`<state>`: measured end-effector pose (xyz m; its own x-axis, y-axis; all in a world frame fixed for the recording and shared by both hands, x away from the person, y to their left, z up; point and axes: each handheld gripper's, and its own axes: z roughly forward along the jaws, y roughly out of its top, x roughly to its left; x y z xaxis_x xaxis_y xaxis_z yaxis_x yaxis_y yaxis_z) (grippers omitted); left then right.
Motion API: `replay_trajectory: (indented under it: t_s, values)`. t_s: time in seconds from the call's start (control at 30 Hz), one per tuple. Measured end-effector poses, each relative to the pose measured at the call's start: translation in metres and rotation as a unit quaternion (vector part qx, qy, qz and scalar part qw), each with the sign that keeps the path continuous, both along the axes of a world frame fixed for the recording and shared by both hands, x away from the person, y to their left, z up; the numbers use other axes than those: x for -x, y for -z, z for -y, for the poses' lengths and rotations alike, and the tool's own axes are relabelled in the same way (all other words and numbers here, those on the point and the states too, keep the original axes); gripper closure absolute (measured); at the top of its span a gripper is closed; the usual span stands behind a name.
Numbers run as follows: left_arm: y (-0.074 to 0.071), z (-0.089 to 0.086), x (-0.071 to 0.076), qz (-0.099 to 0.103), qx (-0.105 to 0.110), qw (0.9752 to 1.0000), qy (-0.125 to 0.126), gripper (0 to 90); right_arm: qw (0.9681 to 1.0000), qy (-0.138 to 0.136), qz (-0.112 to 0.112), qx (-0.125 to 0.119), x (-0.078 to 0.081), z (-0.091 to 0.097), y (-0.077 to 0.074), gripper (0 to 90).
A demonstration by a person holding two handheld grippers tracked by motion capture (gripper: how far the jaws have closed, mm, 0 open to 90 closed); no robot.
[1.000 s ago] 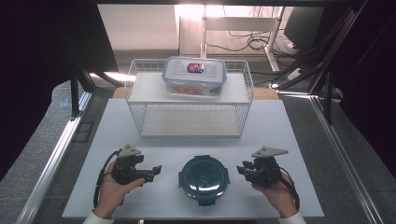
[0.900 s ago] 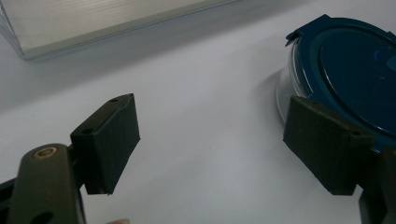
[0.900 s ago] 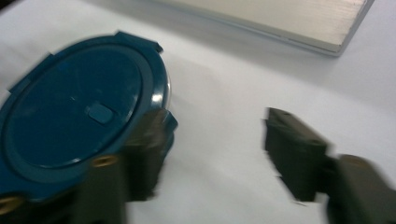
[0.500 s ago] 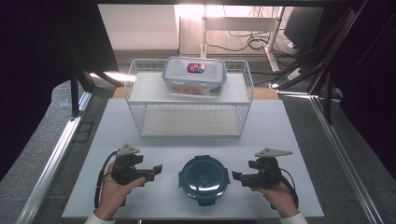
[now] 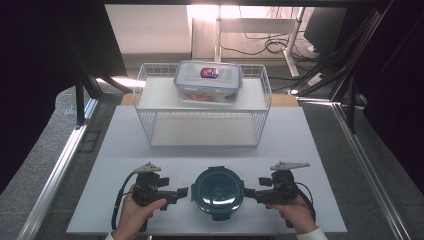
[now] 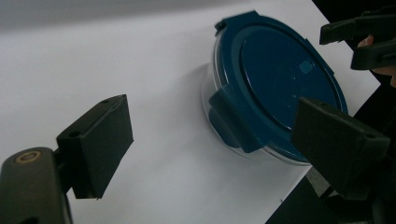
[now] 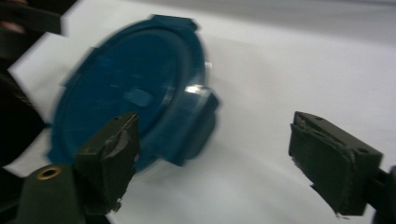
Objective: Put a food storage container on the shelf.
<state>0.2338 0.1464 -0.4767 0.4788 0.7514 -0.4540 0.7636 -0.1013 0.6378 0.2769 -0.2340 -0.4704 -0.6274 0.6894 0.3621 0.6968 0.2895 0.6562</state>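
A round container with a dark blue lid point(image 5: 217, 192) sits on the white table point(image 5: 310, 150) near its near edge, between the two grippers. The left gripper point(image 5: 182, 192) lies just to the left of it, held in the person's left hand point(image 5: 137, 212), its tips pointing right at the container's side. The jaws stand spread and have just been opening; in the left gripper view the container point(image 6: 275, 88) lies ahead of them, a lid latch facing the gap, nothing pinched between the pads.

The right gripper point(image 5: 250, 192) lies just to the right of the container, held in the right hand point(image 5: 297, 215), its tips pointing left at the container's rim. Its jaws are also spread wide, after opening, and in the right gripper view the container point(image 7: 130, 107) sits ahead and toward the left jaw, with bare table between the pads. Whether either gripper's tips touch the rim cannot be told.

Farther back, a white wire rack point(image 5: 205, 112) stands on the table, and a clear rectangular box with a blue-rimmed lid point(image 5: 208, 80) rests on its top shelf.
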Motion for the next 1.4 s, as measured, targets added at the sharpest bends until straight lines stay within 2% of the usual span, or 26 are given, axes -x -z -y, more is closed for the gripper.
replay_trajectory:
  t_s: [0.03,0.17,0.2,0.23,0.33,0.37,0.53,0.73,0.83,0.9,0.97,1.03,1.13,1.2,1.27,1.3,1.33,1.4]
  values:
    - [0.005,0.003,-0.001,-0.015,0.014,0.9998,0.003,12.4,0.9997,-0.007,-0.013,-0.019,-0.001,-0.003,0.001,19.2]
    - [0.008,0.004,-0.002,-0.03,0.039,0.9988,-0.002,12.5,0.9995,-0.012,-0.021,-0.02,-0.003,-0.008,0.004,19.8]
    - [0.008,0.004,-0.002,-0.03,0.039,0.9988,-0.002,12.5,0.9995,-0.013,-0.022,-0.02,-0.003,-0.009,0.005,19.8]
    - [0.01,0.005,-0.003,-0.037,0.053,0.9979,-0.007,12.5,0.9994,-0.013,-0.025,-0.019,-0.004,-0.011,0.006,19.8]
    - [0.012,0.007,-0.004,-0.042,0.057,0.9975,-0.009,12.9,0.9992,-0.012,-0.031,-0.021,-0.005,-0.014,0.008,19.8]
    - [0.015,0.01,-0.004,-0.049,0.065,0.9967,-0.009,13.1,0.999,-0.009,-0.034,-0.025,-0.006,-0.014,0.009,19.8]
    - [0.019,0.013,-0.007,-0.059,0.078,0.9952,-0.011,13.9,0.9978,0.0,-0.05,-0.045,-0.009,-0.014,0.012,19.8]
    - [0.024,0.018,-0.01,-0.071,0.086,0.9937,-0.006,14.4,0.9967,0.0,-0.063,-0.051,-0.012,-0.017,0.015,19.5]
    - [0.027,0.02,-0.014,-0.082,0.095,0.9921,-0.009,14.5,0.9964,-0.001,-0.07,-0.048,-0.014,-0.02,0.018,18.8]
    - [0.031,0.022,-0.016,-0.092,0.104,0.9903,-0.007,14.9,0.9951,0.0,-0.083,-0.053,-0.015,-0.022,0.021,18.2]
    - [0.032,0.025,-0.017,-0.095,0.102,0.9902,-0.003,15.3,0.9949,0.0,-0.085,-0.054,-0.015,-0.023,0.022,18.1]
    - [0.036,0.03,-0.018,-0.105,0.098,0.9897,0.003,15.5,0.9931,0.002,-0.099,-0.062,-0.015,-0.025,0.025,17.5]
    - [0.038,0.033,-0.018,-0.11,0.101,0.9887,0.008,15.7,0.9924,0.006,-0.108,-0.059,-0.014,-0.028,0.029,16.1]
    - [0.04,0.036,-0.019,-0.114,0.099,0.9884,0.015,16.4,0.9903,0.0,-0.121,-0.068,-0.014,-0.03,0.032,16.1]
    - [0.042,0.039,-0.02,-0.125,0.111,0.9855,0.028,17.5,0.9894,-0.002,-0.127,-0.071,-0.014,-0.032,0.033,16.5]
    - [0.044,0.041,-0.02,-0.131,0.124,0.9828,0.041,20.7,0.9878,-0.008,-0.135,-0.078,-0.014,-0.034,0.034,19.7]
    - [0.044,0.043,-0.02,-0.134,0.124,0.9822,0.043,22.0,0.9872,-0.011,-0.137,-0.08,-0.014,-0.035,0.035,19.1]
    - [0.045,0.043,-0.02,-0.132,0.122,0.9828,0.042,23.2,0.9872,-0.009,-0.137,-0.08,-0.014,-0.035,0.035,19.3]
